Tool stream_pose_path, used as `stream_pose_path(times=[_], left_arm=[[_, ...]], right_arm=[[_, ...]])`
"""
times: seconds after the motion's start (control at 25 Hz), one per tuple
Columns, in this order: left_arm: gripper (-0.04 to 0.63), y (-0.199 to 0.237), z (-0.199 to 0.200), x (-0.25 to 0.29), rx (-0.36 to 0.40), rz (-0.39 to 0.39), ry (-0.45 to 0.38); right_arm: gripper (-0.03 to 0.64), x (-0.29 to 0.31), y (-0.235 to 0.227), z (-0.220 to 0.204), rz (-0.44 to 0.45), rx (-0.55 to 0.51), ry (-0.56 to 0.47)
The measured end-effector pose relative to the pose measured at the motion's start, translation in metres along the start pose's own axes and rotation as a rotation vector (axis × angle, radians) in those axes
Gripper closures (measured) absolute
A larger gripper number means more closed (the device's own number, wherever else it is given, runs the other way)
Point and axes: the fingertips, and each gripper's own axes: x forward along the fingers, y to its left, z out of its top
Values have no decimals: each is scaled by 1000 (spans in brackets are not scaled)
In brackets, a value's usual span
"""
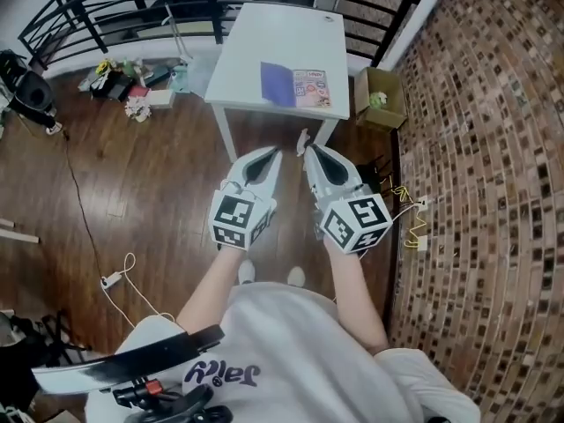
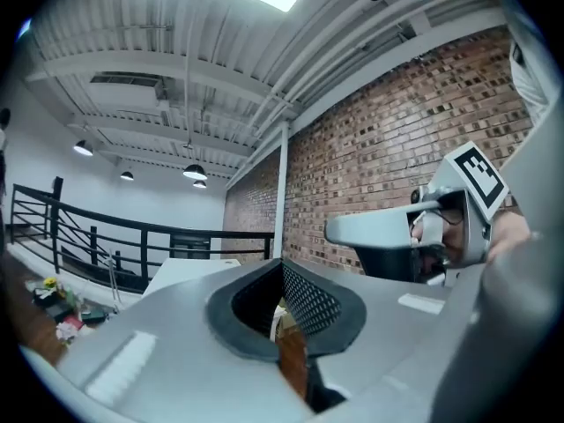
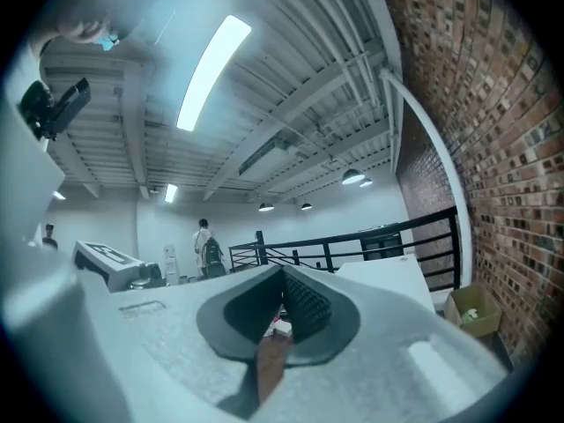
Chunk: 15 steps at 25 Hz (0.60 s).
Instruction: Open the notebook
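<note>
Notebook (image 1: 296, 86) sits on the white table (image 1: 264, 38), upper centre of the head view, toward the table's right side. It looks already open to me: purple cover flipped left, printed page showing on the right. It's small in frame tho, so I can't rule out two separate items. Left gripper (image 1: 271, 154) & right gripper (image 1: 308, 150) hang mid-frame, well apart from the table, side by side in front of the person. Both are narrow, jaws together w/ nothing between them. Cardboard box (image 1: 381, 95) stands just right of the table. I'd judge the task done, or nearly; at most a flattening press is left.
</note>
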Motion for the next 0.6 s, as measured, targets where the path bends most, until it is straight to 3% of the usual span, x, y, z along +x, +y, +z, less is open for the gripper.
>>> stream_pose_path(times=[0.2, 0.6], left_arm=[[580, -5, 12, -10, 30, -10, -30], [580, -14, -1, -21, 25, -20, 2]], right_arm=[[624, -3, 3, -4, 1, -1, 1], [624, -17, 9, -4, -6, 14, -4]])
